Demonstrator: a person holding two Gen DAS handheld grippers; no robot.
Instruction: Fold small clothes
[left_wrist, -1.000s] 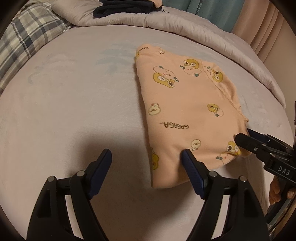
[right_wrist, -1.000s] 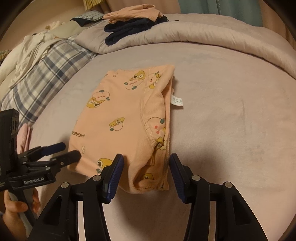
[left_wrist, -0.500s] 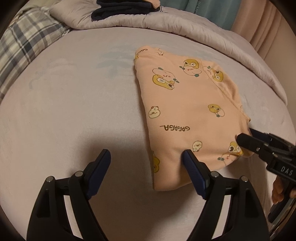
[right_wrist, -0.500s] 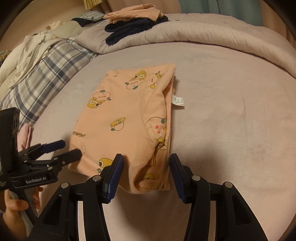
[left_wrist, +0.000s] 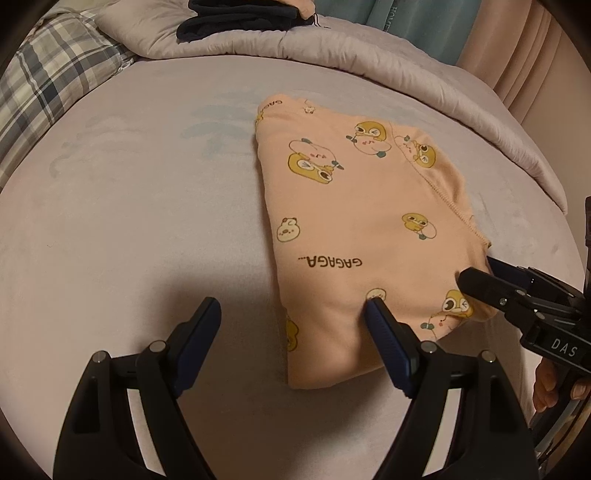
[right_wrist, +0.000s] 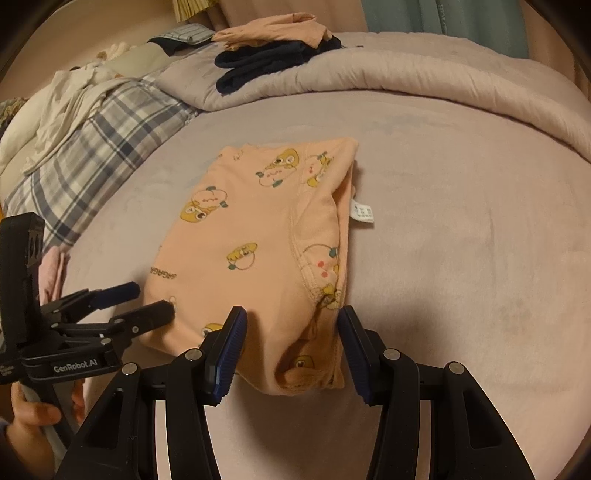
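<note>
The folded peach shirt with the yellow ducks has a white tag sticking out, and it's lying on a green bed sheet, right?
Not quite. The folded peach shirt with yellow ducks does have a white tag sticking out, but the bed sheet under it is pale lilac-grey, not green. The right wrist view shows this.

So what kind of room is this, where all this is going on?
Most likely a bedroom. The folded peach cartoon-print garment lies on a wide mauve bedsheet, with a rolled mauve quilt behind it, a blue-and-white plaid blanket to one side, and teal curtains beyond.
</note>
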